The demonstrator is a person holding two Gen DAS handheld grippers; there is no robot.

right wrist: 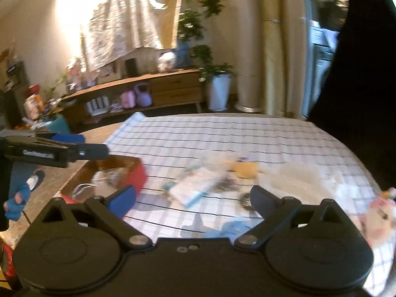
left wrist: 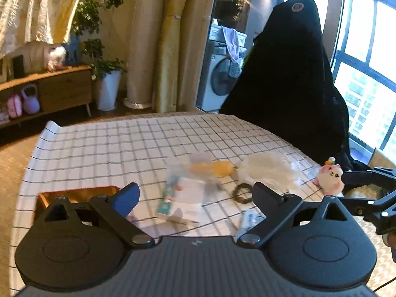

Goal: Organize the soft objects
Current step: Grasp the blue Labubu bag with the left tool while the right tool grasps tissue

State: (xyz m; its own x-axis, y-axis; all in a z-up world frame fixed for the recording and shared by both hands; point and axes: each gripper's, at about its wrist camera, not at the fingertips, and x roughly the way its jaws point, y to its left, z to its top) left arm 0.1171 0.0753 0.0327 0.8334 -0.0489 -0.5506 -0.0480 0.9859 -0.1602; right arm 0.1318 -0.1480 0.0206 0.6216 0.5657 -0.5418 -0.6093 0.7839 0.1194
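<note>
Soft items on checked worktop (left wrist: 104, 143): pink plush (left wrist: 330, 178) far right, yellow plush (left wrist: 215, 168) centre. Both grippers' fingers are being held apart, empty; plush bodies should be clamped centrally.

**Right gripper wide over a cluttered checked cloth**

Right gripper (right wrist: 193, 195) fills the bottom of the frame, jaws spread, nothing between them. Beyond lies the checked tablecloth (right wrist: 222, 133): a yellow plush toy (right wrist: 245, 169) at centre, a white-and-teal packet (right wrist: 191, 189) left of it. Pink plush toy (right wrist: 378, 212) at the right edge. Red-sided box (right wrist: 133, 175) centre-left. Left gripper (right wrist: 57, 152) reaches in from the left edge. All blurred.
</note>
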